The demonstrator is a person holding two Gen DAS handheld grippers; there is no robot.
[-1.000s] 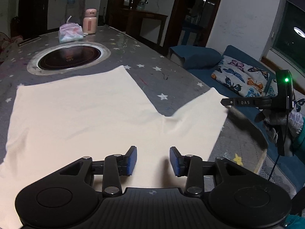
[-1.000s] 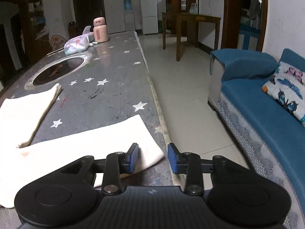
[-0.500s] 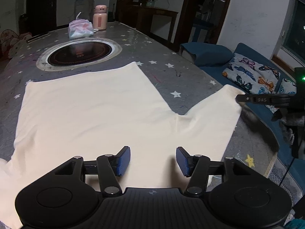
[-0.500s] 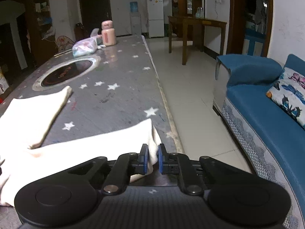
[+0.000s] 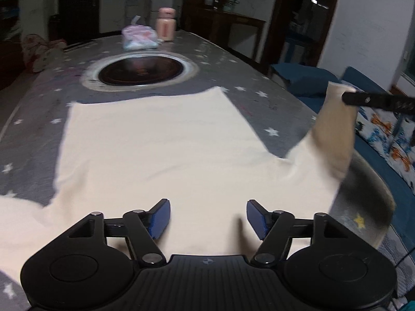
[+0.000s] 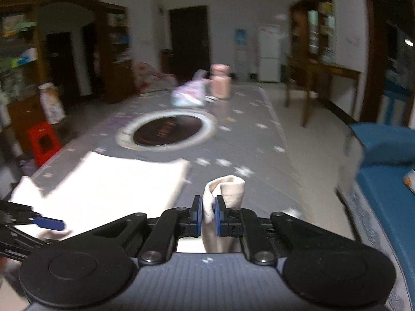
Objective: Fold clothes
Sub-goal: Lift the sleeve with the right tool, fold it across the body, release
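Note:
A cream shirt [image 5: 160,142] lies spread flat on the grey star-print table [image 5: 259,98]. My left gripper [image 5: 207,217] hovers over the shirt's near edge; its jaws are opening, with only flat cloth beneath them and nothing pinched. My right gripper [image 6: 206,216] is shut on the cuff of the right sleeve [image 6: 228,186], which bunches up above the blue pads. In the left wrist view that sleeve [image 5: 334,129] rises off the table at the right, hanging from the right gripper's black finger [image 5: 363,101]. The left gripper's blue pad [image 6: 49,223] shows in the right wrist view at the lower left.
A round dark cooktop [image 5: 141,70] is set into the table beyond the shirt. A pink flask [image 5: 166,24] and a tissue pack [image 5: 140,37] stand at the far end. A blue sofa with a butterfly cushion [image 5: 384,134] runs along the right, and a red stool [image 6: 44,142] stands on the left.
The right gripper shut on the sleeve cuff and lifted it off the table. The left gripper's jaws spread wider over the shirt's near edge.

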